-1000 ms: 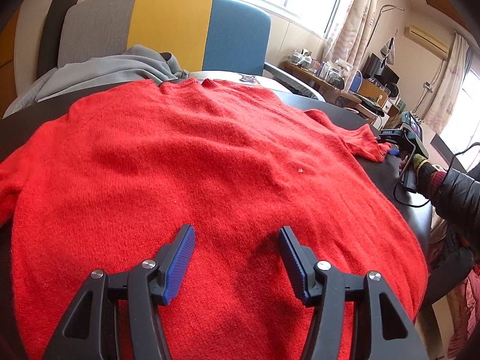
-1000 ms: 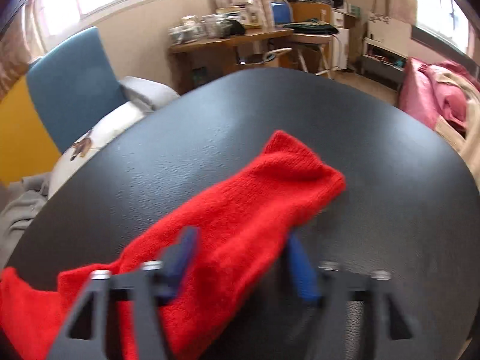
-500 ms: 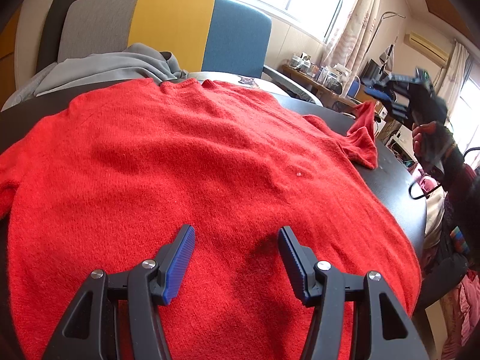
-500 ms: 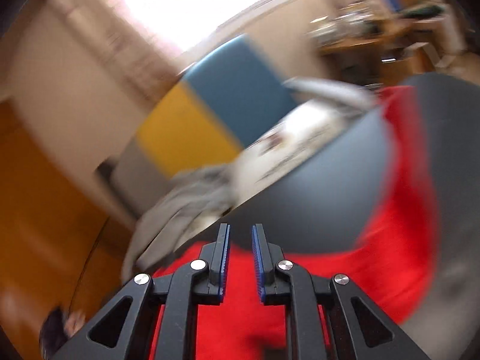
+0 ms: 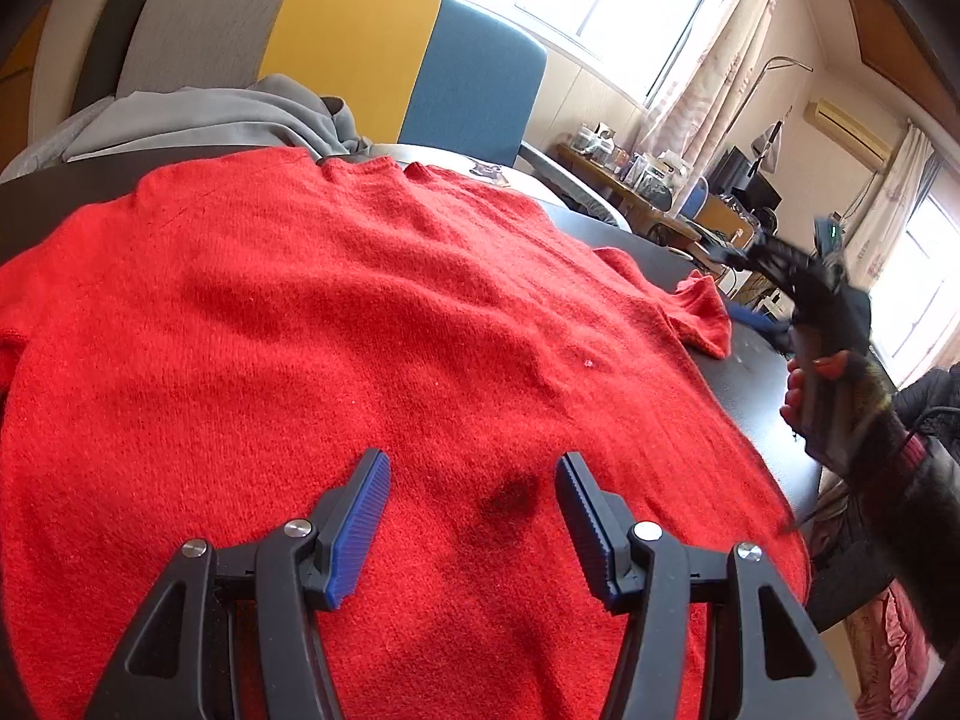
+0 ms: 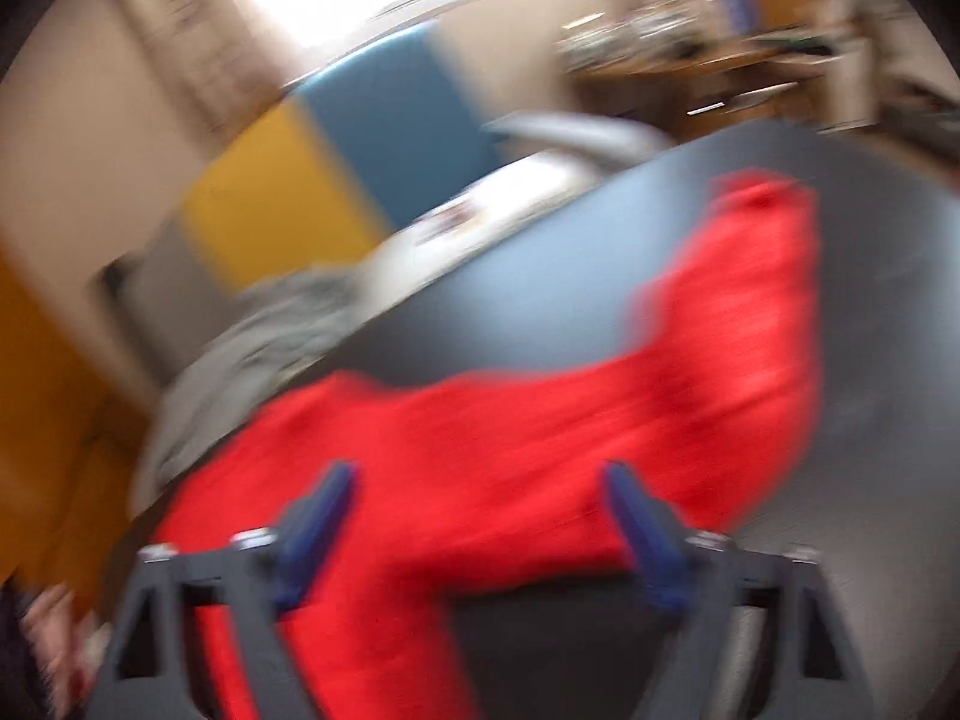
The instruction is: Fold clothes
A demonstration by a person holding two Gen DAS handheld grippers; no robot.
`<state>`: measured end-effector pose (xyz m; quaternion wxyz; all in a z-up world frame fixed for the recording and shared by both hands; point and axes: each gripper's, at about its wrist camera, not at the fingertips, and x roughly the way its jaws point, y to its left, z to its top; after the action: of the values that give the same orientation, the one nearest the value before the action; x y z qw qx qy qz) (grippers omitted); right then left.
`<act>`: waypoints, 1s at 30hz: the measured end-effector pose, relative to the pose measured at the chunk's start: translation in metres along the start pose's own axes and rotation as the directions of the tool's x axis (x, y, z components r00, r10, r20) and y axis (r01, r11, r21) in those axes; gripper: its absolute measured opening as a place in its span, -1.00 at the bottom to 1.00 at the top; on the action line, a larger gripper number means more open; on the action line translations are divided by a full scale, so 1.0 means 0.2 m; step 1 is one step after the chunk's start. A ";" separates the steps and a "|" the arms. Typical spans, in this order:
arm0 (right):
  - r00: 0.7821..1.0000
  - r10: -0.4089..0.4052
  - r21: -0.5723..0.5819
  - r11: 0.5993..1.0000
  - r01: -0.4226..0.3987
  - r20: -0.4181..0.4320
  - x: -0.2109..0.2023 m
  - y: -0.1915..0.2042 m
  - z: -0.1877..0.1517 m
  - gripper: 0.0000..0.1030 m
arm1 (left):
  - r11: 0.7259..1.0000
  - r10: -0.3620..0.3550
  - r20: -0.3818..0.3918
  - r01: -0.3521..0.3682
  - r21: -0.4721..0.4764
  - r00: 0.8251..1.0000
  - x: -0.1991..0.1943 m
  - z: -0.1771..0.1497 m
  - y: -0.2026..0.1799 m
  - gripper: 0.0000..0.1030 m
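**Two grippers open over a red sweater**

Both of my tools stood with jaws spread wide and nothing between them. My left gripper (image 5: 471, 519) hovered low over the fuzzy red knitted sweater (image 5: 336, 324), which lay spread flat across the dark round table (image 5: 762, 372), its neck toward a grey, yellow and blue striped sofa back (image 5: 336, 48). One sleeve (image 5: 699, 315) lay bunched out to the right on the tabletop. My right gripper (image 6: 480, 531), seen through heavy blur, hung above that sleeve (image 6: 720, 360); I could not tell whether it touched the cloth. A crumpled grey garment (image 5: 240, 114) sat beyond the table edge.
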<state>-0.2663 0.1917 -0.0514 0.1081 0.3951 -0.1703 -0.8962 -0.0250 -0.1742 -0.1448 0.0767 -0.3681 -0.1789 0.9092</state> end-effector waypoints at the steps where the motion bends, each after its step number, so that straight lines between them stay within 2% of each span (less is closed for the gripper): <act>1: 0.999 -0.053 0.016 0.998 0.053 0.004 0.02 -0.09 0.06 0.96 | 1.000 0.001 0.000 -0.001 0.001 1.000 0.00 0.00 0.00 0.13; 5: 0.977 -0.215 0.091 0.972 0.214 -0.008 0.15 -0.39 0.26 0.96 | 1.000 0.010 -0.003 -0.010 0.005 1.000 0.01 0.00 -0.01 0.13; 8: 0.959 -0.282 0.081 0.956 0.282 -0.014 0.28 -0.50 0.37 0.96 | 1.000 0.019 -0.006 -0.019 0.011 1.000 0.01 0.00 -0.02 0.13; 13: 0.917 -0.395 -0.104 0.916 0.388 -0.061 0.53 -0.44 0.47 0.96 | 0.999 0.028 -0.011 -0.028 0.015 1.000 0.02 0.00 -0.02 0.13; 14: 0.911 -0.406 -0.142 0.908 0.393 -0.073 0.55 -0.44 0.48 0.90 | 0.999 0.030 -0.012 -0.029 0.016 0.999 0.02 0.00 -0.02 0.13; 15: 0.921 -0.384 -0.161 0.915 0.370 -0.064 0.54 -0.43 0.49 0.57 | 0.999 0.039 -0.012 -0.039 0.017 0.999 0.02 0.02 -0.03 0.13; 16: 0.931 -0.361 -0.181 0.920 0.346 -0.056 0.52 -0.42 0.50 0.43 | 0.999 0.050 -0.012 -0.050 0.019 0.999 0.02 0.03 -0.04 0.13; 17: 0.941 -0.334 -0.189 0.929 0.319 -0.053 0.50 -0.41 0.51 -0.08 | 0.998 0.060 -0.012 -0.060 0.020 0.998 0.02 0.04 -0.05 0.13; 19: 0.964 -0.255 -0.116 0.962 0.246 -0.078 0.46 -0.43 0.53 -0.73 | 0.996 0.081 -0.012 -0.081 0.023 0.997 0.03 0.07 -0.07 0.13; 22: 0.992 -0.114 0.003 0.993 0.114 -0.048 0.34 -0.44 0.55 -0.73 | 0.993 0.113 -0.011 -0.112 0.027 0.994 0.03 0.10 -0.10 0.12; 24: 1.000 -0.013 0.034 0.999 0.014 -0.021 0.24 -0.39 0.56 -0.73 | 0.991 0.134 -0.011 -0.133 0.030 0.991 0.04 0.13 -0.12 0.12; 27: 0.991 0.133 0.033 0.991 -0.133 0.007 0.11 -0.24 0.55 -0.74 | 0.991 0.135 -0.027 -0.136 -0.015 0.990 0.05 0.14 -0.09 0.13; 30: 0.978 0.207 -0.076 0.976 -0.205 0.014 0.00 0.05 0.41 -0.73 | 0.989 0.135 -0.044 -0.138 -0.061 0.990 0.07 0.15 -0.05 0.13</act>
<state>-0.3259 0.2003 0.0044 0.2131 0.3612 -0.1781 -0.8902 -0.0559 -0.1696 -0.1291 0.0059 -0.3997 -0.1809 0.8986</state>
